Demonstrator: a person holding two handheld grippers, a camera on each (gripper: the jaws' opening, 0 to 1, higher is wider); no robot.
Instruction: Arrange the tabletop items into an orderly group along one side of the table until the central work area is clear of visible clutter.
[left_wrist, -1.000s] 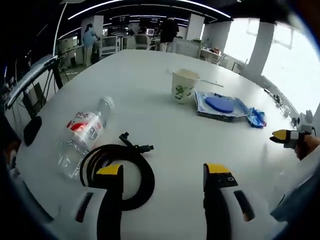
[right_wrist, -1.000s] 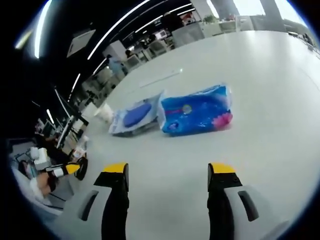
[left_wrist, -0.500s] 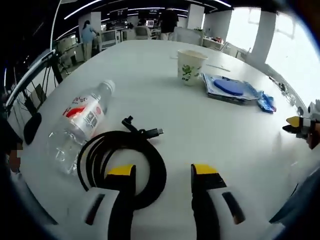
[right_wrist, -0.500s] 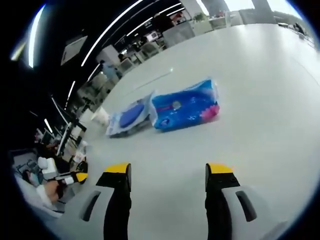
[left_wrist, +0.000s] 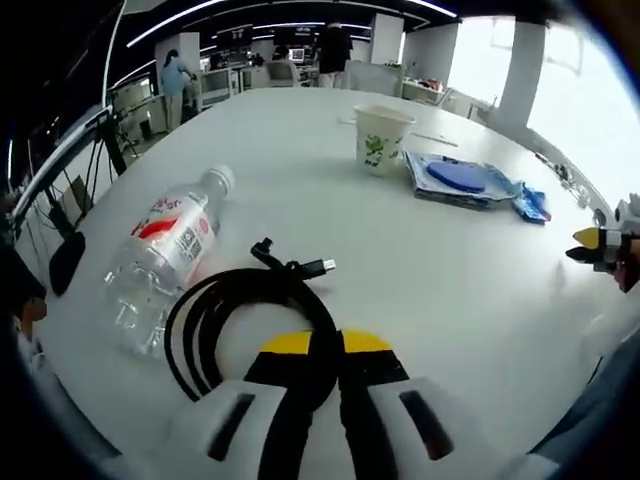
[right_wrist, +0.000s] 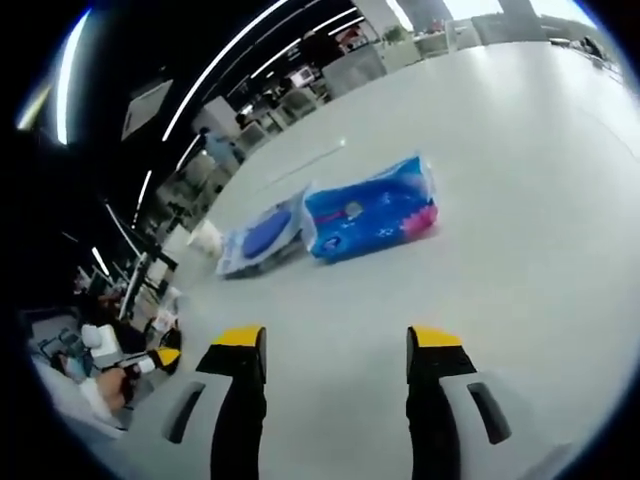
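Coiled black cable (left_wrist: 240, 315), lower centre of the left gripper view: left gripper (left_wrist: 322, 345) clenched on its loop. Lift the whole coil clear, avoiding the water bottle (left_wrist: 160, 255) alongside. Right gripper (right_wrist: 335, 340), lower centre of the right gripper view: released, empty.

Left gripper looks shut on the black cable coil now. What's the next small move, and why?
Probably lift the left gripper slightly and draw the black cable coil toward the paper cup and blue pouch. Its fingers are pinched on the near loop, the coil lies loose beside the water bottle, and the right gripper is open with nothing between its fingers.
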